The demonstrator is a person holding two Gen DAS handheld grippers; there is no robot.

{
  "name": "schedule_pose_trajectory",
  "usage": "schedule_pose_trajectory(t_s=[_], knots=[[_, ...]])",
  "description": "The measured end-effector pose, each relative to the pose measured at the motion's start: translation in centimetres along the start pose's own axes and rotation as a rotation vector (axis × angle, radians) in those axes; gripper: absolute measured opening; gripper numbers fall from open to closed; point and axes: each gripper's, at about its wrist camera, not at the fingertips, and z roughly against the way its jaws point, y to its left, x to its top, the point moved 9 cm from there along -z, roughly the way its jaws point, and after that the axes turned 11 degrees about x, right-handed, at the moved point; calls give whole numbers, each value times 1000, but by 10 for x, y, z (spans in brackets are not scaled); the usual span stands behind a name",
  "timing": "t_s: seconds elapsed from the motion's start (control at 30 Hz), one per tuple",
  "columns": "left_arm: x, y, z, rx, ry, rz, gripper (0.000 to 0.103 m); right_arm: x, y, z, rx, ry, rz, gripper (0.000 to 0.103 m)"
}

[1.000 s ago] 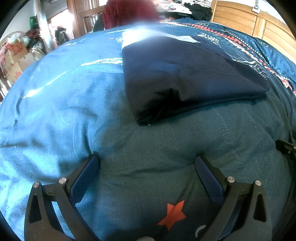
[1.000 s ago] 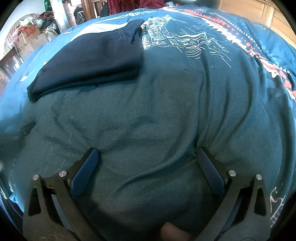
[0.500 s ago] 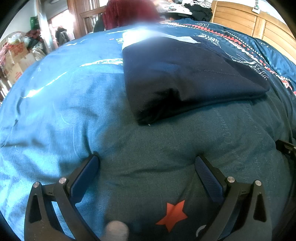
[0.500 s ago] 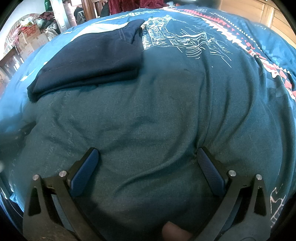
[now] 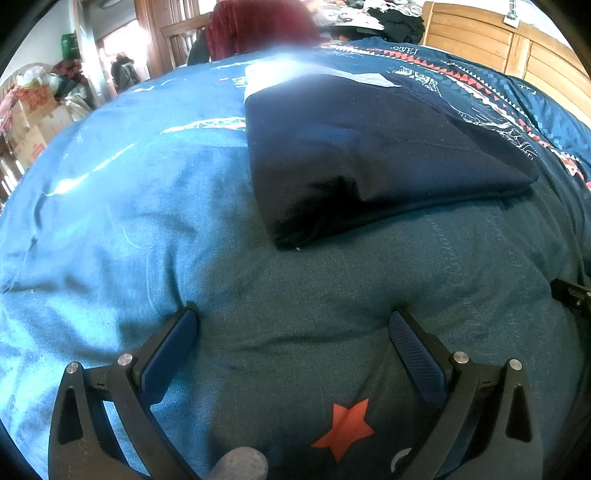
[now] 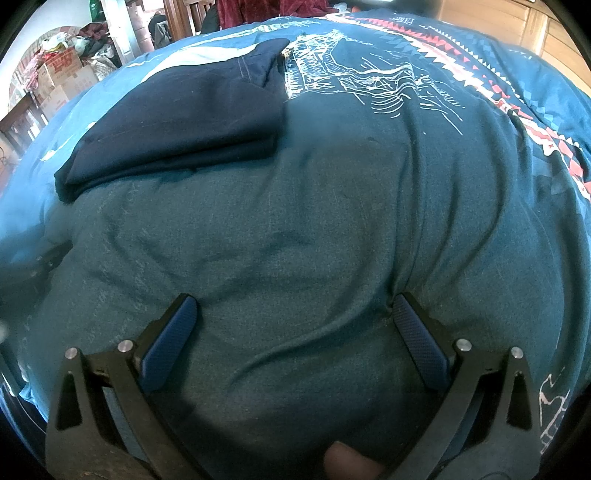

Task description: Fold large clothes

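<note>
Folded navy garment lies on the bed: soft, limp, light; best pinched at near corners. Left gripper and right gripper both spread apart, empty.

A folded navy-blue garment lies on a teal-blue quilted bed cover, which carries white line drawings, an orange-red star at its near edge and a far-right band of red and white triangles. Both black two-finger grippers, left and right, have dark-blue textured pads. Beyond the bed stand a honey-coloured wooden headboard, a dark-red cloth and red-printed brown cardboard boxes.
</note>
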Motion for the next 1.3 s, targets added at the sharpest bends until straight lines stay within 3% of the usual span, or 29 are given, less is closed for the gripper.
schedule_pose_trajectory(t_s=[0.7,1.3], knots=[[-3,1,8,11,-9,20,103,0,0,-1,1,0,-2,103],[-4,1,2,0,42,32,103,1,3,-3,4,1,-3,103]])
